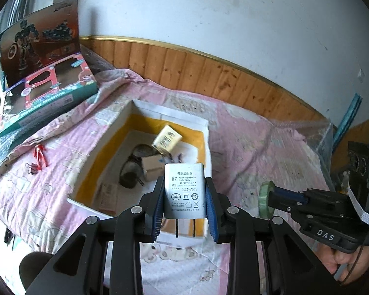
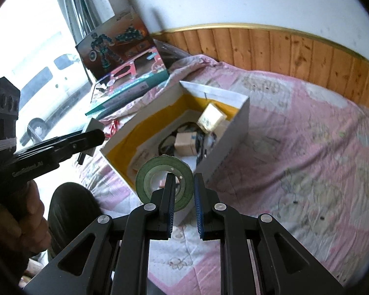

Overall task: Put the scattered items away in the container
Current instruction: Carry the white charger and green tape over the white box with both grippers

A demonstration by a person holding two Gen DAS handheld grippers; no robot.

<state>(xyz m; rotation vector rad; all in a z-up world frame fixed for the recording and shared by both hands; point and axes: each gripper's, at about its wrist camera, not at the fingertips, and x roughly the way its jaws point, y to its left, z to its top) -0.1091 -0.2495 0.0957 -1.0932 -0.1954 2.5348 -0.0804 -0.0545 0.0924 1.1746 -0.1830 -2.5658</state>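
The left gripper (image 1: 184, 205) is clamped on a grey power adapter (image 1: 184, 191), its blue pads pressed to both sides, the two prongs pointing down, held above the near edge of the open box (image 1: 207, 132). The adapter's label carries Chinese print, "GAT-0501000", "100-240V~ 50/60Hz 0.4A", "GB4706.1", "GB17625.1" and a CCC mark.

The right gripper (image 2: 183, 196) grips a roll of green tape (image 2: 164, 183) standing on edge, one finger through the hole and one outside the ring, just in front of the box's near corner. In the left view that gripper's body reads "DAS".

Inside the box lie a cream packet with a barcode (image 1: 166, 139), a small brown carton (image 1: 152, 169) and a dark tangled item (image 1: 131, 170); yellow lines the inner walls.

Left of the box on the pink quilt (image 1: 258, 147) sit a red ribbon (image 1: 40, 156) and a black binder clip (image 1: 31, 168). Behind them a toy carton (image 1: 49, 93) reads "Washing Machine", though only in the left view; in the right view the words blur.

Only the right view shows a window with a white van (image 2: 44, 91) outside, and a hand (image 2: 24, 221) around the left gripper's handle.
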